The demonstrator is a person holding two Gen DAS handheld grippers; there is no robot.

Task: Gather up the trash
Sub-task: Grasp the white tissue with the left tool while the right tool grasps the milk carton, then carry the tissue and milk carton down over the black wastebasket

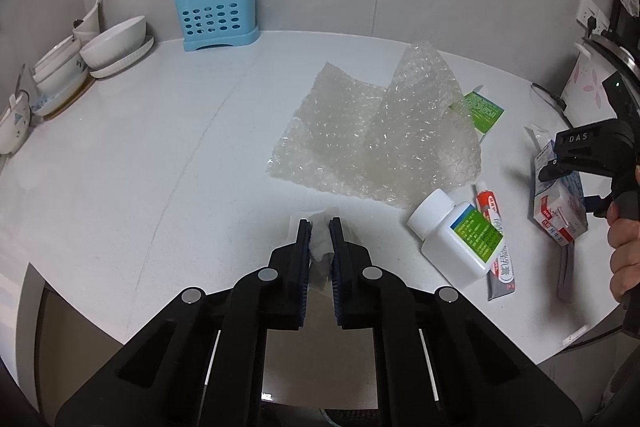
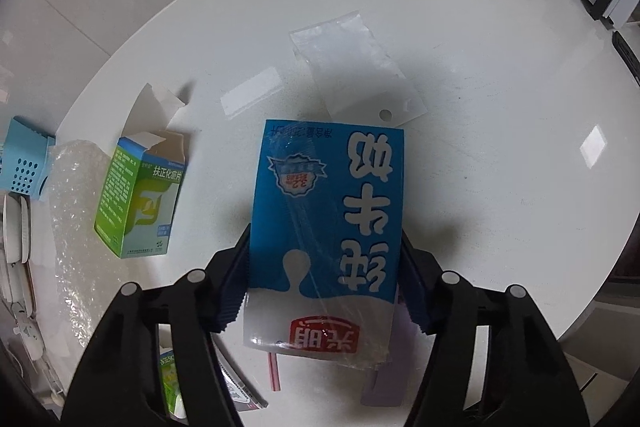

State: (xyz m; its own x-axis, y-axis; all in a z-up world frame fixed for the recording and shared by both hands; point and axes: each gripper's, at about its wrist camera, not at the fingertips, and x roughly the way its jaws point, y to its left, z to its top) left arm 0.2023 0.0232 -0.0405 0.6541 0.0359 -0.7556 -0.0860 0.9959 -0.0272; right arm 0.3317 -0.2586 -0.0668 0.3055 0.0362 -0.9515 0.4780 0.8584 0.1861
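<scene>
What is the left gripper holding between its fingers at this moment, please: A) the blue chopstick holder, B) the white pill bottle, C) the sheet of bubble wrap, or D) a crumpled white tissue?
D: the left gripper is closed on a crumpled white tissue, while the pill bottle, bubble wrap and chopstick holder all sit apart on the counter.

**Trash on my white counter**

My left gripper pinches a crumpled white tissue. My right gripper clamps a blue-and-white milk carton by its sides, print upside down. A crinkled bubble wrap sheet lies partly over an opened green medicine box. Near it a white pill bottle lies tipped, touching a squeezed tube. A clear plastic sleeve lies flat beyond the carton.
</scene>
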